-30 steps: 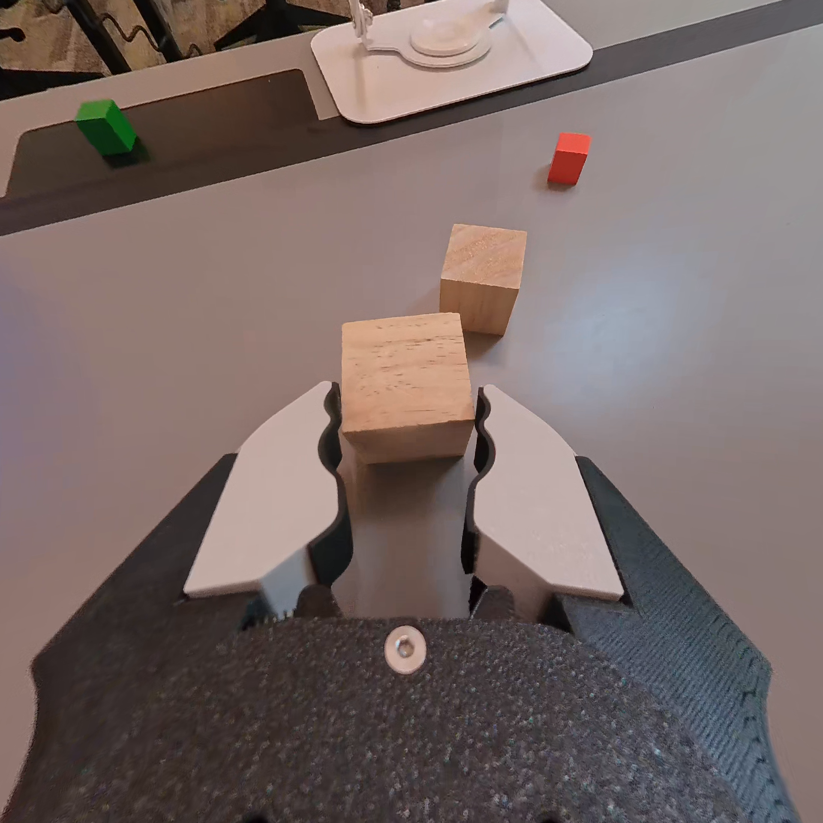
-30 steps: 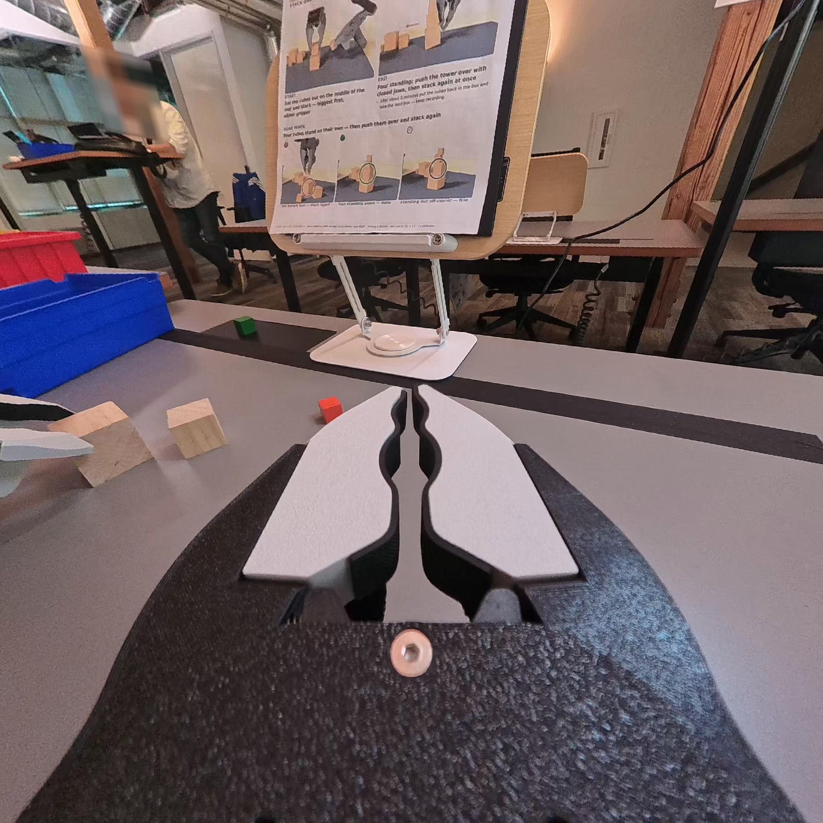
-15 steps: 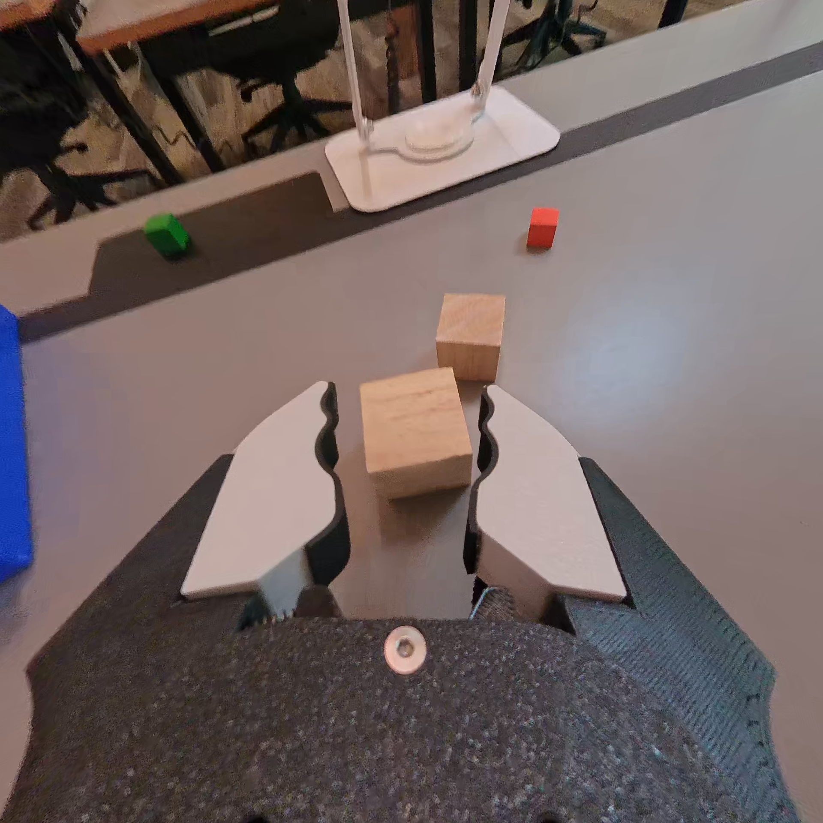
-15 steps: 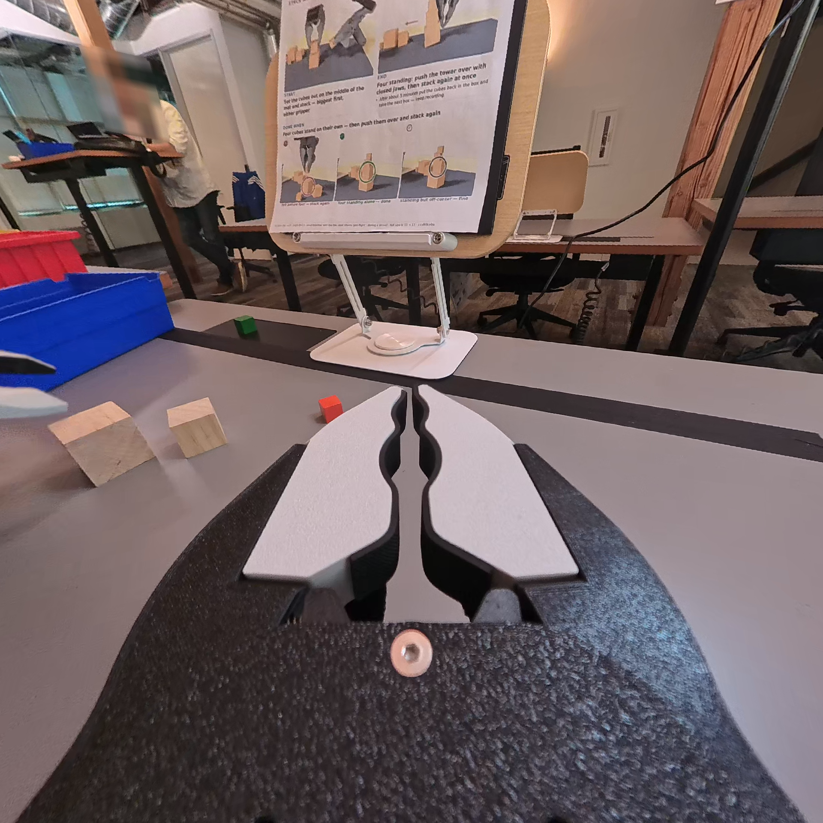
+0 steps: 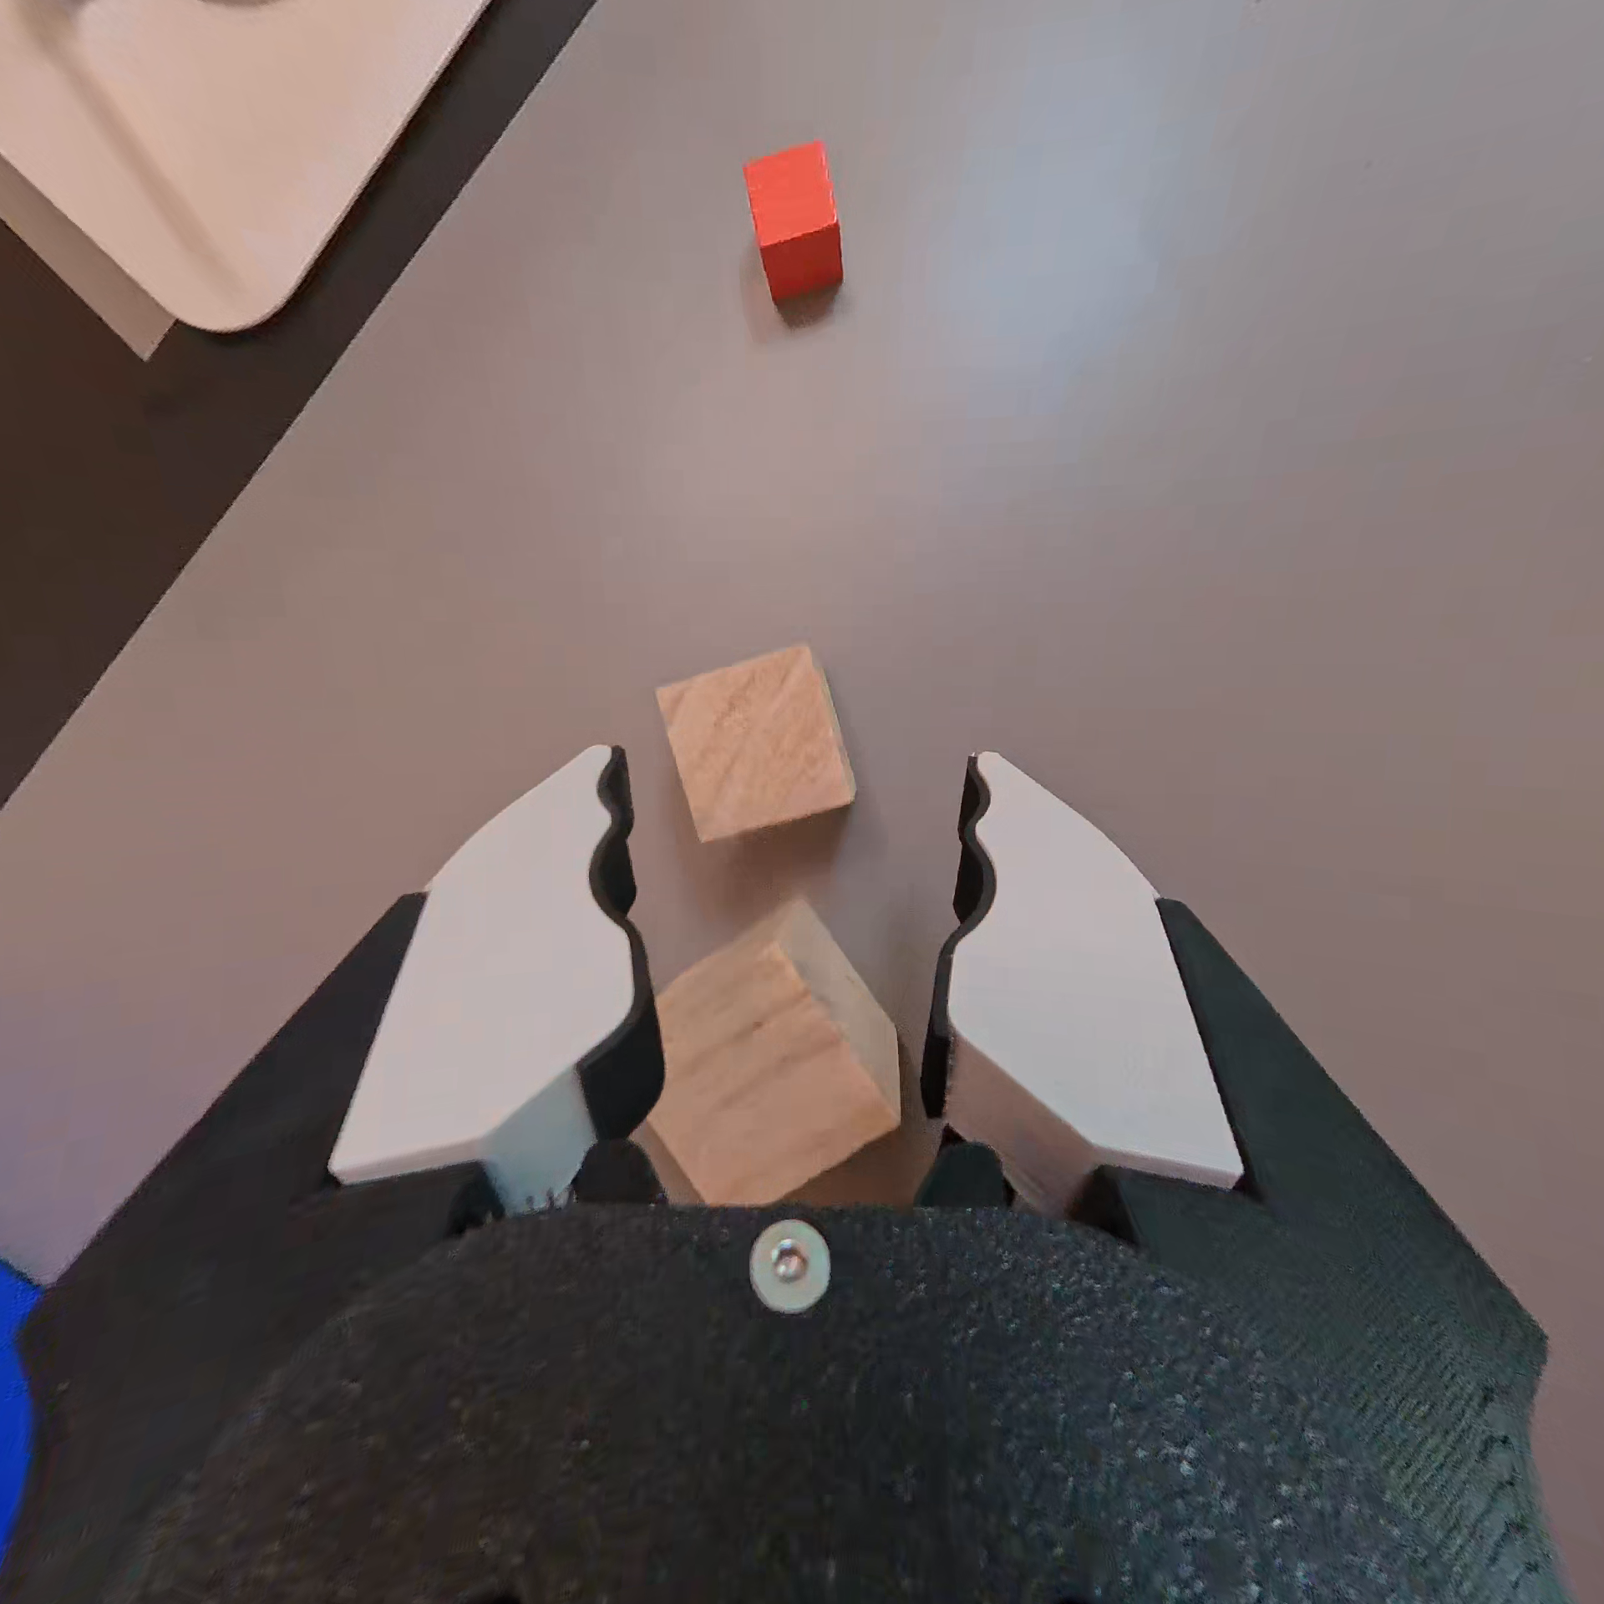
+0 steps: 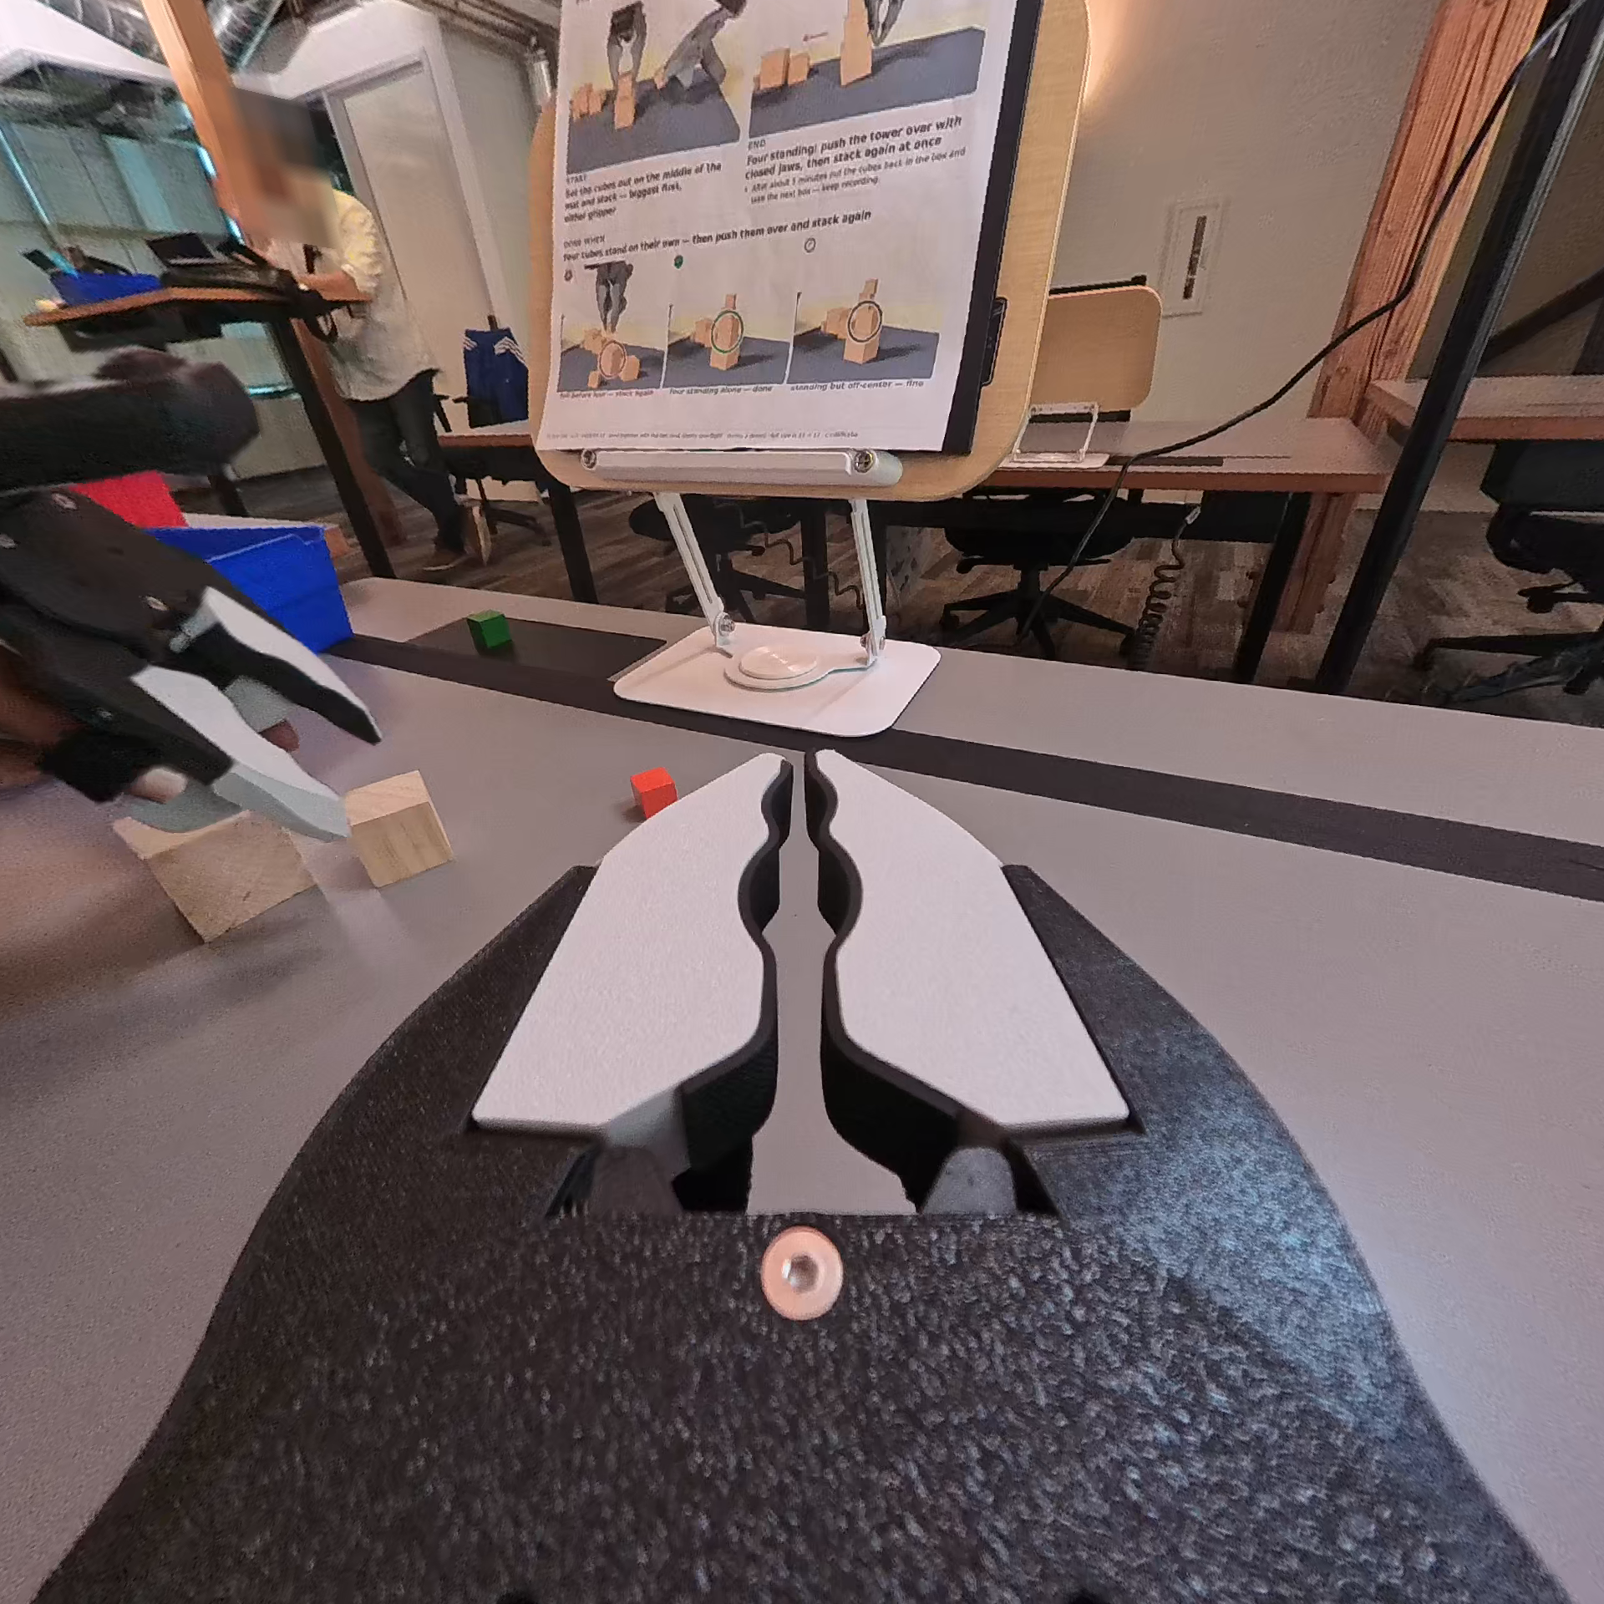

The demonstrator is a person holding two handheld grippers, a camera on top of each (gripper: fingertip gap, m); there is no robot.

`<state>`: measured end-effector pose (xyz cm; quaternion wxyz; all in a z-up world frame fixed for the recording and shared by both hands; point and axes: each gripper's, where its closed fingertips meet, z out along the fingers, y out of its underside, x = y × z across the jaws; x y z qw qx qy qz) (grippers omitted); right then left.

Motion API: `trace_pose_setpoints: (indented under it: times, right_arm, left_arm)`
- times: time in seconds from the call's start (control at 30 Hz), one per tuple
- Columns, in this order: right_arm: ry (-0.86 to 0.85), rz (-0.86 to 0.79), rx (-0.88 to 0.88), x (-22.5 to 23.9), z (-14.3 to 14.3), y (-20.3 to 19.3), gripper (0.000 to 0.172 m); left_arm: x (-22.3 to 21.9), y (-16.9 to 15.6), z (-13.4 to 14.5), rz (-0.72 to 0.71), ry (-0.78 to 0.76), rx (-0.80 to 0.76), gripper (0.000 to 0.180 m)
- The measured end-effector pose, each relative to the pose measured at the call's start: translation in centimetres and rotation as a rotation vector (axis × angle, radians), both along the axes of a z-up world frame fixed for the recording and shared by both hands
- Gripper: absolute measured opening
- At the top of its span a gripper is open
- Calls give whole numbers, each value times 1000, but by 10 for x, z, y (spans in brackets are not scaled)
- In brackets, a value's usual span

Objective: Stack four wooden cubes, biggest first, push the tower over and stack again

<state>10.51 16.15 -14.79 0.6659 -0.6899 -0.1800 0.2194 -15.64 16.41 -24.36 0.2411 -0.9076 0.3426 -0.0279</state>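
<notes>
My left gripper (image 5: 794,757) is open wide and holds nothing. It hovers over the grey table (image 5: 1215,608), looking down. A smaller wooden cube (image 5: 753,745) lies below its fingertips, with a gap to each pad. A larger wooden cube (image 5: 772,1055) lies on the table farther back between the fingers, also untouched. A red cube (image 5: 794,221) sits ahead. In the right wrist view the left gripper (image 6: 358,785) hangs over the larger cube (image 6: 226,877) and smaller cube (image 6: 399,829). My right gripper (image 6: 798,768) is shut on nothing, above the table.
A white stand base (image 6: 781,686) carries a board with a printed sheet (image 6: 781,217) at the back. A green cube (image 6: 489,629) sits on the dark strip (image 6: 1215,798). A blue bin (image 6: 269,573) stands at the left. A person stands far back left. About 30 centimetres separates my left fingertips from my right.
My left gripper let go of the larger wooden cube, opened wider, then rose, turned and moved forward over the smaller cube. The right gripper has stayed shut and still.
</notes>
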Motion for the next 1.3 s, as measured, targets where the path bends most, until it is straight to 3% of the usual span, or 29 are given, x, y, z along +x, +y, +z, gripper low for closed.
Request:
trace_pose_setpoints:
  times: [0.17, 0.27, 0.33, 0.43, 0.57, 0.67, 0.77, 0.87, 1.07, 1.3]
  right_arm:
    - [10, 4, -4, 1, 1, 0, 3]
    - [14, 6, 3, 2, 4, -1, 3]
    - [19, 7, 2, 3, 5, -1, 3]
    - [22, 7, 3, 3, 6, -1, 3]
    - [19, 9, 1, 3, 5, -1, 3]
    - [12, 16, -7, 0, 2, -1, 3]
    - [2, 20, -12, -3, -1, -1, 3]
    - [-13, 21, -20, -5, -6, -1, 3]
    - [-45, 24, -35, -10, -15, 0, 2]
    - [-55, 30, -41, -12, -19, 0, 2]
  left_arm:
    - [-6, 13, -22, 29, 183, -73, 71]
    - [-12, 15, -33, 9, 247, -98, 48]
    - [-9, 14, -32, -23, 223, -93, 47]
    - [3, 15, -11, -85, 34, -17, 47]
    - [11, 7, 51, -165, -391, 138, 47]
    - [-1, -16, 90, -288, -669, 230, 47]
    - [-22, -43, 107, -422, -863, 346, 46]
    - [-41, -56, 93, -443, -957, 343, 46]
    - [-49, -59, 50, -445, -928, 321, 46]
    - [-50, -51, 33, -453, -905, 333, 46]
